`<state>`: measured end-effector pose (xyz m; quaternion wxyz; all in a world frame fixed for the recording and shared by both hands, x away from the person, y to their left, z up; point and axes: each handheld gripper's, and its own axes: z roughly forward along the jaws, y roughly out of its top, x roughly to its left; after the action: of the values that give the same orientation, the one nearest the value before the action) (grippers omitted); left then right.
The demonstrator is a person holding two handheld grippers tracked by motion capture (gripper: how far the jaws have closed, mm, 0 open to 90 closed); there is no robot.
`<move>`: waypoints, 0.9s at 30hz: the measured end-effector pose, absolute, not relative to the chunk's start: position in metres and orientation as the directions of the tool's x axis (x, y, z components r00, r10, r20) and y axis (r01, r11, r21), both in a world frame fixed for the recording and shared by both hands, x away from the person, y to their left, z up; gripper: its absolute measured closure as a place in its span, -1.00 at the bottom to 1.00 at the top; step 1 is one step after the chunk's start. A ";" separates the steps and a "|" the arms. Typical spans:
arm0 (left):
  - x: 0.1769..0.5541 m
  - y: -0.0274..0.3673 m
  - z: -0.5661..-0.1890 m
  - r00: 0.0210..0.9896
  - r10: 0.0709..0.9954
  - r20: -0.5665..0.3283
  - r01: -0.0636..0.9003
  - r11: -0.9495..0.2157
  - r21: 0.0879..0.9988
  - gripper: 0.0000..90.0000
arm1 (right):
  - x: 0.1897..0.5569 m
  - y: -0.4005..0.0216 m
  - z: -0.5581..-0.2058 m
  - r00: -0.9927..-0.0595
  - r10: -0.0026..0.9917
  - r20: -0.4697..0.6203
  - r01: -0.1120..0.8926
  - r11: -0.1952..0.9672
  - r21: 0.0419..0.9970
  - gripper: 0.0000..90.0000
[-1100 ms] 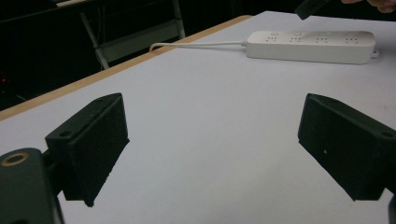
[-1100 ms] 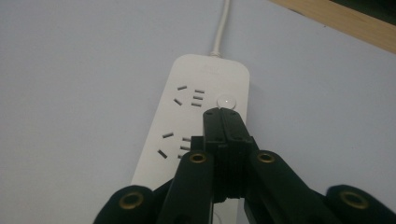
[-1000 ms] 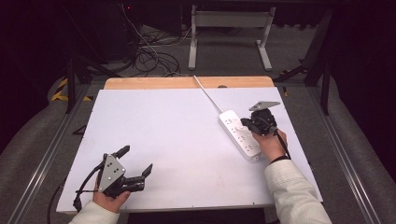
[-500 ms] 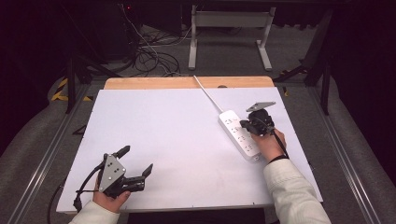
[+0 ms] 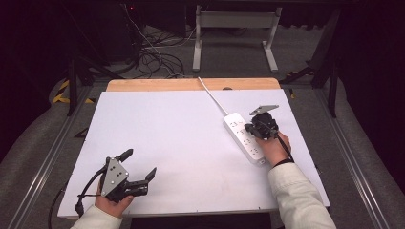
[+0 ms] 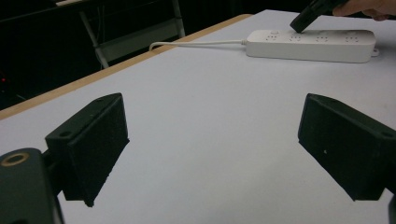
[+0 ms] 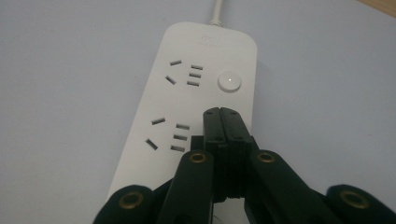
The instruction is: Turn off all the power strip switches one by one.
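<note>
Toward the table's (image 5: 157, 124) right side, the power strip (image 5: 241, 138) lies flat, looking light, rigid and smooth-cased, best pinched across its narrow sides, while the right gripper (image 7: 226, 114), jaws pressed together, hovers near its round button (image 7: 229, 81) and the left gripper (image 5: 138, 171) rests spread wide.

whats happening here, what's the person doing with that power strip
A person holds a gripper in each hand at a white table. The right gripper, its jaws shut together with nothing between them, points down at the white power strip, just short of its round button. Whether the tip touches the strip is hard to tell. The left gripper sits open near the table's near edge, away from the strip.
</note>
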<state>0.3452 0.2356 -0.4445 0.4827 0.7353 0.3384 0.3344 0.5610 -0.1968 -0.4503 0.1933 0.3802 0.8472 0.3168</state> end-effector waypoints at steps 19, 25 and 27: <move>0.345 0.236 -0.444 0.547 0.820 0.169 0.172 -0.308 0.936 -0.80 | 0.560 -0.197 -0.453 -0.625 0.776 -0.081 0.524 0.494 0.694 1.00; 0.345 0.236 -0.444 0.548 0.820 0.167 0.172 -0.306 0.937 -0.80 | 0.559 -0.197 -0.454 -0.622 0.779 -0.079 0.523 0.488 0.699 1.00; 0.345 0.236 -0.444 0.548 0.819 0.168 0.172 -0.307 0.936 -0.80 | 0.559 -0.197 -0.454 -0.620 0.780 -0.080 0.522 0.487 0.700 1.00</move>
<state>0.3447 0.2358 -0.4445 0.4827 0.7356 0.3371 0.3352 0.5592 -0.1969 -0.4541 0.1982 0.3880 0.8393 0.3252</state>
